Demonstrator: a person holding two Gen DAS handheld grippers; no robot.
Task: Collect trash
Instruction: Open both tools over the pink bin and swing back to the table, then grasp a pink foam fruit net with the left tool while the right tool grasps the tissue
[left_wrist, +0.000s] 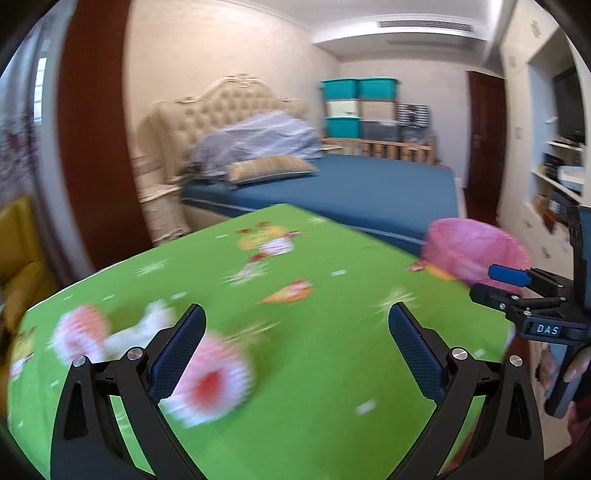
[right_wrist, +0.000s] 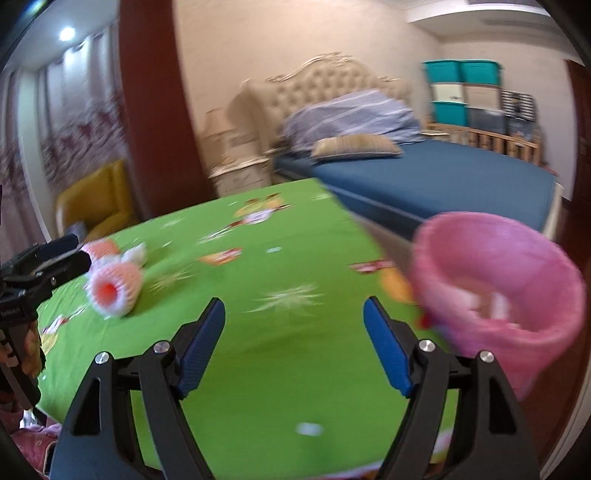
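Several pink-and-white foam fruit nets lie on the green tablecloth (left_wrist: 314, 362). One net (left_wrist: 212, 380) is just ahead of my left gripper (left_wrist: 297, 321), near its left finger; another net (left_wrist: 81, 334) and a white scrap (left_wrist: 147, 325) lie further left. The left gripper is open and empty. The nets also show in the right wrist view (right_wrist: 112, 286), far left of my right gripper (right_wrist: 294, 314), which is open and empty. A bin lined with a pink bag (right_wrist: 495, 291) stands right of the right gripper, with white bits inside; it also shows in the left wrist view (left_wrist: 472, 251).
The table (right_wrist: 258, 369) edge runs along the far side, with a blue bed (left_wrist: 369, 184) behind it. A yellow chair (right_wrist: 96, 199) stands at the left. Shelves (left_wrist: 554, 177) line the right wall. The right gripper's body (left_wrist: 535, 306) shows at the right of the left wrist view.
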